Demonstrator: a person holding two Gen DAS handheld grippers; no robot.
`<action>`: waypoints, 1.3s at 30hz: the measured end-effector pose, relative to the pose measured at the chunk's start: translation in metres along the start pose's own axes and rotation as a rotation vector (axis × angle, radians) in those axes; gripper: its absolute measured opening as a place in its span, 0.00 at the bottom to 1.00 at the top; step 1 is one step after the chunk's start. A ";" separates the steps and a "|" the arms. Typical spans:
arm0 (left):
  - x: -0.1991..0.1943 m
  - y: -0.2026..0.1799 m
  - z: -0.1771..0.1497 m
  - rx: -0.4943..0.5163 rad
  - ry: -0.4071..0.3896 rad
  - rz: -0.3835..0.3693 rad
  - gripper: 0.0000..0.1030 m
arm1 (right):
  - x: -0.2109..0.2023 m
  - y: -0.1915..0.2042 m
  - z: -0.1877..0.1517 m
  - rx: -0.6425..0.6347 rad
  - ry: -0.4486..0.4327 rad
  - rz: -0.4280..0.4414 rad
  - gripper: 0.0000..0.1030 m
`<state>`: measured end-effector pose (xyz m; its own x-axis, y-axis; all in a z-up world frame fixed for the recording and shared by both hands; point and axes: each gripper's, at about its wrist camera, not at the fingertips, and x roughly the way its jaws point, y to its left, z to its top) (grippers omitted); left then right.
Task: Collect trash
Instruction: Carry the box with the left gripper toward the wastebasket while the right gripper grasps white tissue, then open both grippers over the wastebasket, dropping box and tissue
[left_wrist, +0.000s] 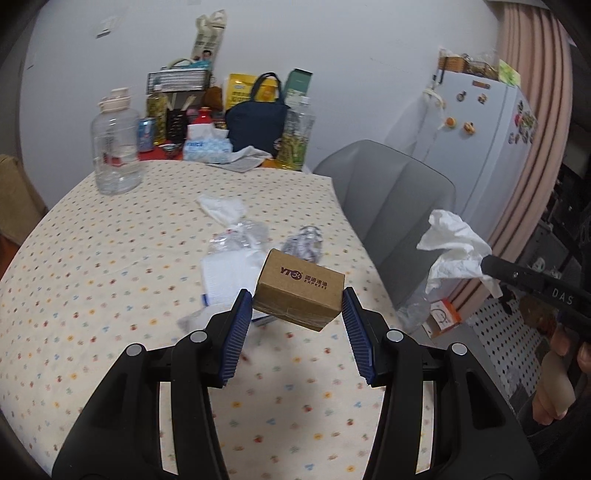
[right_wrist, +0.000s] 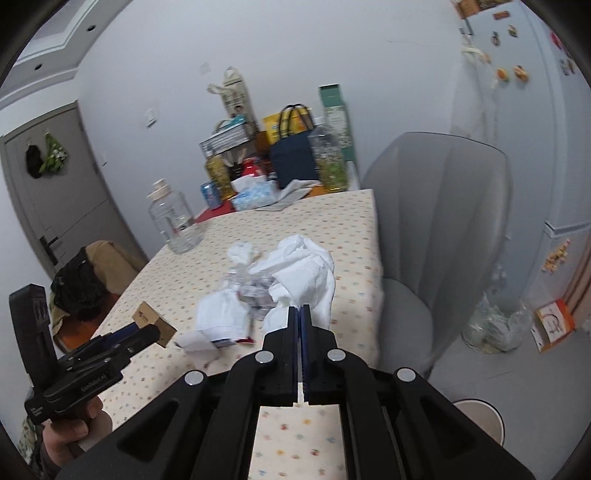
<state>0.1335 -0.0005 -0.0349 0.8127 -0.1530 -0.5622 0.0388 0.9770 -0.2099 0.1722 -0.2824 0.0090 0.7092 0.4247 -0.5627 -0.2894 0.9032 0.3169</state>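
Currently your left gripper (left_wrist: 297, 306) clamps a small cardboard box (left_wrist: 300, 293) between its blue pads (left_wrist: 236, 334), lifted clear of the dotted tablecloth (left_wrist: 110, 266); the box sits tilted, printed face up. Your right gripper (right_wrist: 299, 314) is pinched tight on a crumpled white tissue (right_wrist: 306, 269), held above the table's right side near the grey chair (right_wrist: 439, 221). More trash lies on the cloth beyond the box: a second tissue wad (left_wrist: 221, 208), crinkled clear plastic (left_wrist: 240, 236), a flat white packet (left_wrist: 225, 275). Off the table, right of the chair, a clear plastic bag (right_wrist: 493, 325) sits on the floor beside an orange carton (right_wrist: 554, 325). Bottles and bags crowd the far table edge.
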 end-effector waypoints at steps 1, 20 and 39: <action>0.003 -0.006 0.002 0.006 0.003 -0.009 0.49 | -0.001 -0.006 -0.002 0.011 -0.001 -0.008 0.02; 0.083 -0.157 0.000 0.178 0.117 -0.196 0.49 | -0.026 -0.165 -0.087 0.241 0.105 -0.288 0.02; 0.163 -0.243 -0.044 0.280 0.320 -0.269 0.49 | 0.018 -0.278 -0.167 0.501 0.226 -0.326 0.03</action>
<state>0.2314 -0.2694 -0.1109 0.5354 -0.4002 -0.7438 0.4127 0.8923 -0.1830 0.1580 -0.5154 -0.2163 0.5415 0.1853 -0.8200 0.2929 0.8727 0.3907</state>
